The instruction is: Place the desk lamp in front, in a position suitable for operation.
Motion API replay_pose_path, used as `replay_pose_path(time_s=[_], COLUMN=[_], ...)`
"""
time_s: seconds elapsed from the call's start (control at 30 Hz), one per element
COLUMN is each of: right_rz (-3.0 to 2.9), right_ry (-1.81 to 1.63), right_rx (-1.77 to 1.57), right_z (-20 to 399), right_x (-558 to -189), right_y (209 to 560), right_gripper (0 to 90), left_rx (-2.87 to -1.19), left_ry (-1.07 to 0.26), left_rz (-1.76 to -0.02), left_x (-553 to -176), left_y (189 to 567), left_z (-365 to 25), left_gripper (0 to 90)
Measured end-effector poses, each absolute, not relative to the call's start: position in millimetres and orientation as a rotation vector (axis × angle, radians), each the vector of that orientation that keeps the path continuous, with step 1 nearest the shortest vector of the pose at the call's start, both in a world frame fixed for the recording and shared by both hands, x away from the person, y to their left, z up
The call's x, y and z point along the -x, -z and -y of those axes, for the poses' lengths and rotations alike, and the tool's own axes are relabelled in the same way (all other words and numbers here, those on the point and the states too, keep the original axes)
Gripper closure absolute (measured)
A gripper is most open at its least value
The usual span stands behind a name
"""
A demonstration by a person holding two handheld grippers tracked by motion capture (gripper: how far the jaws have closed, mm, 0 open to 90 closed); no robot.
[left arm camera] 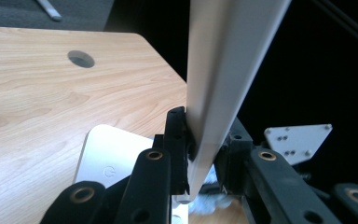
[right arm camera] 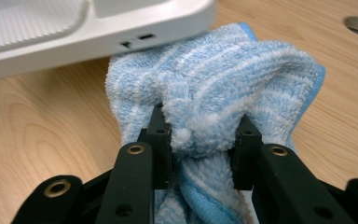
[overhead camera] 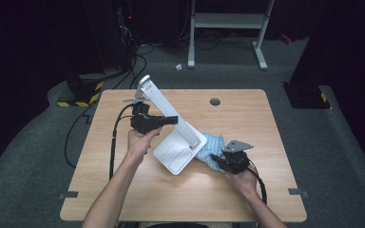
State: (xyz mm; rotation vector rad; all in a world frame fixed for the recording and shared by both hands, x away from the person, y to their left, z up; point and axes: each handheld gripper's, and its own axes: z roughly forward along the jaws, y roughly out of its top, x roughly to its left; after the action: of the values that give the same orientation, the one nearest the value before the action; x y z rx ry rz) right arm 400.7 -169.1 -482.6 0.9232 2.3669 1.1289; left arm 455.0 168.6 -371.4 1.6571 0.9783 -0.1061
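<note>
The left gripper [overhead camera: 164, 120] was clamped on the white arm [overhead camera: 168, 109] of a desk lamp [overhead camera: 171, 128], its jaws closed flat against both faces of the arm, as the left gripper view [left arm camera: 200, 154] showed plainly. The arm slanted up and away toward the far left of the wooden table [overhead camera: 247, 109], while the lamp's flat white base [overhead camera: 173, 154] lay near the middle of the table, just right of the person's left hand [overhead camera: 140, 142].

The right gripper [overhead camera: 217, 159] held a blue-and-white striped cloth [overhead camera: 214, 145], its jaws nearly closed and pinching a bunched fold of the terry fabric (the right gripper view [right arm camera: 200, 140] showed the pile squeezed between them). The cloth rested on the table just right of the lamp base, touching its right edge, and in the right gripper view the base's edge [right arm camera: 121, 42] sat over the far part of the cloth [right arm camera: 214, 79]. The person's right hand [overhead camera: 242, 180] came in from the near right.

A round cable hole [overhead camera: 215, 101] sat in the table's far side, well apart from both grippers.
</note>
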Motion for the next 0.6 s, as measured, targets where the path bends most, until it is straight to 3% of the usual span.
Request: replay_pose_path(time_s=[0.6], right_rz=[-2.245], right_ry=[-1.066], right_rx=[-1.134], right_z=[227], right_x=[-408], right_y=[474], right_gripper=[67.0], left_rx=[-1.69], left_ry=[0.101], left_rz=[-1.062], left_x=[-462], left_y=[376], left_z=[-180], left_gripper=[76.6])
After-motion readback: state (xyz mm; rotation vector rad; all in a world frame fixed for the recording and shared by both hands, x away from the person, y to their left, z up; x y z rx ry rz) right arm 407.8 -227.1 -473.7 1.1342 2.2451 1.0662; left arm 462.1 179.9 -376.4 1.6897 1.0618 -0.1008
